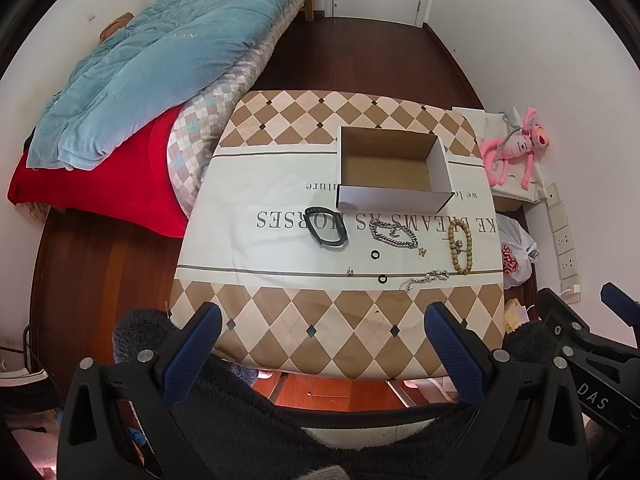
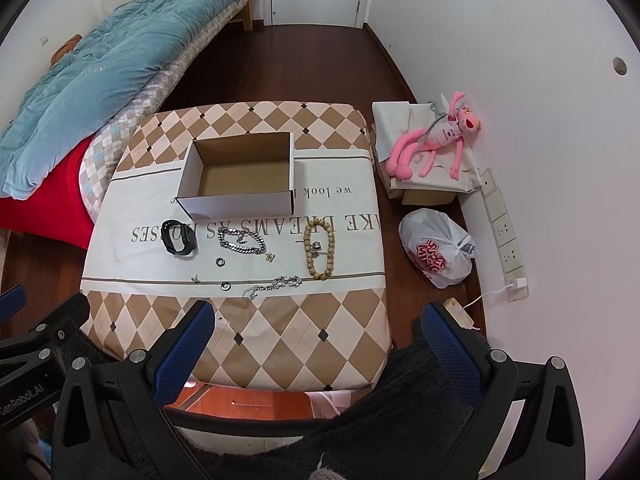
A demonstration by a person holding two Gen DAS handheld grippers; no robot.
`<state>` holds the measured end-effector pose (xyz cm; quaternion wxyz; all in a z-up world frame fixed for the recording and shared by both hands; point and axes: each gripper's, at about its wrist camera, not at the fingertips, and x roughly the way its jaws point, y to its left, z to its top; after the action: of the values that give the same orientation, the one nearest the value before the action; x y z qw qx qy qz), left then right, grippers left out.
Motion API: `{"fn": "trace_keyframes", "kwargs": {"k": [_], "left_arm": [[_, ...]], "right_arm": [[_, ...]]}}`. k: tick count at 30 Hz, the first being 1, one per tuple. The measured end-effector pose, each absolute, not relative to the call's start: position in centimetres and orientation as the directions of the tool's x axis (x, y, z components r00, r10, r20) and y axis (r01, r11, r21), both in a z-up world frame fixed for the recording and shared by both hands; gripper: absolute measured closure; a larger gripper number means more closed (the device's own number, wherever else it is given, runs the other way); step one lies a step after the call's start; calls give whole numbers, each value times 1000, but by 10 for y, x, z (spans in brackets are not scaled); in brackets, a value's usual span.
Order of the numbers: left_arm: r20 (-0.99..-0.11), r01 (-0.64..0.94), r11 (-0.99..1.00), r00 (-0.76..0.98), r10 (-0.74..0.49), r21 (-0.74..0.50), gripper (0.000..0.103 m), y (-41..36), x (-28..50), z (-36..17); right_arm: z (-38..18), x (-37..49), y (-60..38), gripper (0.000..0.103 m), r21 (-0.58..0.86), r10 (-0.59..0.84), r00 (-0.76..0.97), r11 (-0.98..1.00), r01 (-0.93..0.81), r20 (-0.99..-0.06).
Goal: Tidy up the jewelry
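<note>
you hold both tools above the near edge of the small table with the diamond-pattern cloth (image 1: 280,312), side by side. your left gripper (image 1: 324,316) has its blue-padded fingers wide apart and nothing is between them. your right gripper (image 2: 316,316) is also spread wide and carries nothing.

the open white cardboard box with brown inside (image 2: 240,176) stands on the far middle part of the table and has nothing in it. the jewelry lies in a loose row just near of the box: the black band bracelet (image 2: 180,242) at the left, the silver chain bracelet (image 2: 242,242) beside it, and the wooden bead bracelet (image 2: 319,248) at the right. nearer to you are two small dark rings (image 2: 219,262), a thin silver crystal chain (image 2: 274,285) and tiny metal pieces that are too small to identify.

a pink plush toy (image 2: 436,136) lies on the right, off the table.
</note>
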<state>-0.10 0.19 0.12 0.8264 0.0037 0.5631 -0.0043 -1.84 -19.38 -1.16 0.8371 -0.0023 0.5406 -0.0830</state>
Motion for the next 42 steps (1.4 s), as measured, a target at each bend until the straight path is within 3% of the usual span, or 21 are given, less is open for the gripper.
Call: {"fn": "trace_keyframes", "kwargs": {"k": [42], "left_arm": [[-934, 10, 1000, 357, 1, 5, 0, 2, 1, 0]], "right_arm": [[-27, -16, -190, 0, -84, -125, 370, 989, 125, -921]]}}
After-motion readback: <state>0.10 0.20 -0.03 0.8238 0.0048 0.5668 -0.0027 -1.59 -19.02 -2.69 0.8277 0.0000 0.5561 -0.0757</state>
